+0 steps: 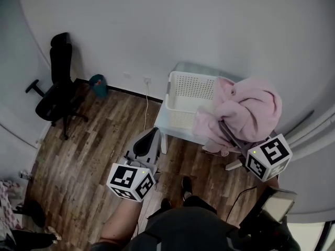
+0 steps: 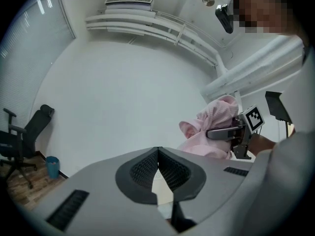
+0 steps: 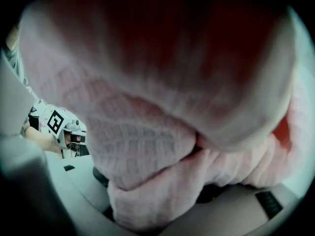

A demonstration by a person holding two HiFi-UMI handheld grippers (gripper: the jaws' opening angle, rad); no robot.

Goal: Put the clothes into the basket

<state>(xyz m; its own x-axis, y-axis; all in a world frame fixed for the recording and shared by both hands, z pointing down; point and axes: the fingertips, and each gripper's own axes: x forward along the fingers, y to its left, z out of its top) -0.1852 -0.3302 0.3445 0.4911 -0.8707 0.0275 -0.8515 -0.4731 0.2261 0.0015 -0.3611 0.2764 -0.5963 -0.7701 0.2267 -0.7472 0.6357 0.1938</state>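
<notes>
A white slatted basket stands on a small white table against the wall. A bulky pink garment hangs over the basket's right rim and down the table's right side. My right gripper is shut on that garment from the right. In the right gripper view the pink garment fills the picture and hides the jaws. In the left gripper view the pink garment hangs from the right gripper. My left gripper is over the floor left of the table, and its jaws are shut on nothing.
A black office chair and a teal bin stand at the left by the wall. A white cable runs from a wall socket to the floor. The person's feet are on the wooden floor before the table. More clothes lie at the far left.
</notes>
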